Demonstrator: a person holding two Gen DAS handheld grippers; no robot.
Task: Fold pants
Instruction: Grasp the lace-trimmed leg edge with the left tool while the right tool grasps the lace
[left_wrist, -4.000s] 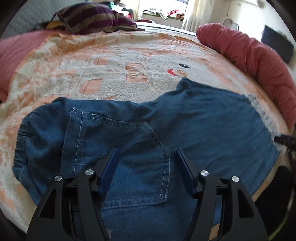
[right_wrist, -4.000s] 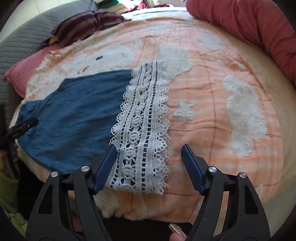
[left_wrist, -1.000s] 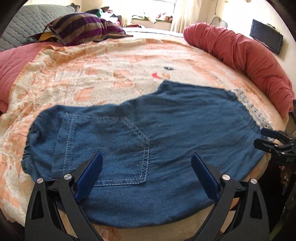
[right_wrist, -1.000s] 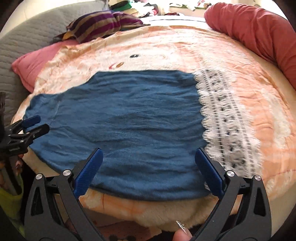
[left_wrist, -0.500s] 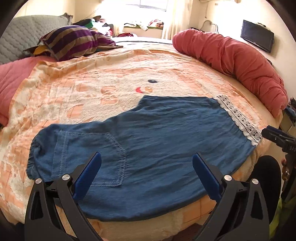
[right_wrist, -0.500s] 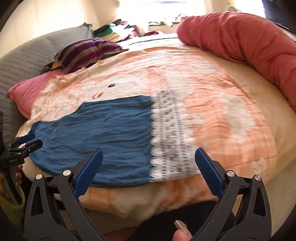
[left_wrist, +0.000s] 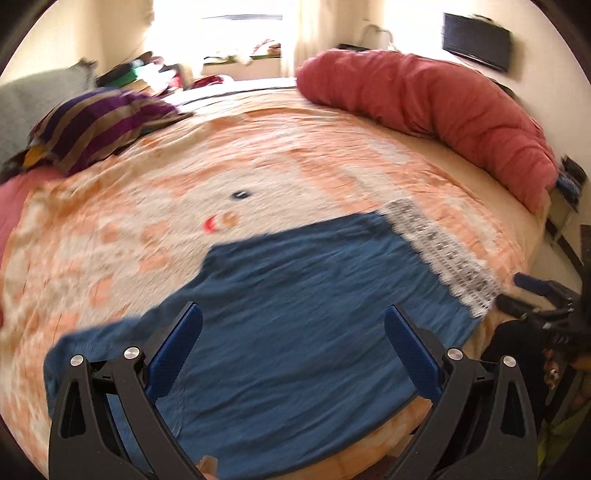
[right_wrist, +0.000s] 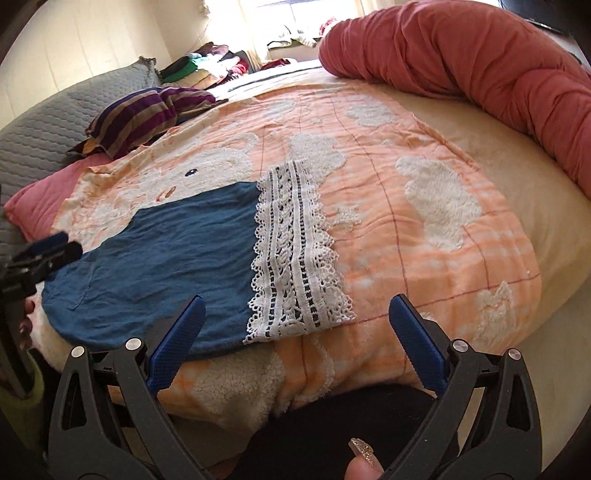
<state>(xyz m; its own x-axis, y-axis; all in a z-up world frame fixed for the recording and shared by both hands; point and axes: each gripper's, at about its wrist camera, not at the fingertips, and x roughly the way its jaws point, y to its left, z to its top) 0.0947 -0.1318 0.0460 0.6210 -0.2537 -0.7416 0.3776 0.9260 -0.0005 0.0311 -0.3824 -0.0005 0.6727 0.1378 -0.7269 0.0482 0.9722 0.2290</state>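
Blue pants (right_wrist: 166, 254) flat on blanket (right_wrist: 424, 258) | both tools agape, empty

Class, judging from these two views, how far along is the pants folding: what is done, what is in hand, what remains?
Done: the blue pants lie flat on the blanket, one leg seemingly stacked on the other, lace hem spread out. In hand: nothing; the left hand-held gripper and right hand-held gripper are both open, off the cloth. Left: folding hem toward waist.

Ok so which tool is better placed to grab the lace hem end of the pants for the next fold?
Probably the right tool: it is open with the lace hem just ahead between its fingers. The left tool, also open, faces the denim middle of the pants.
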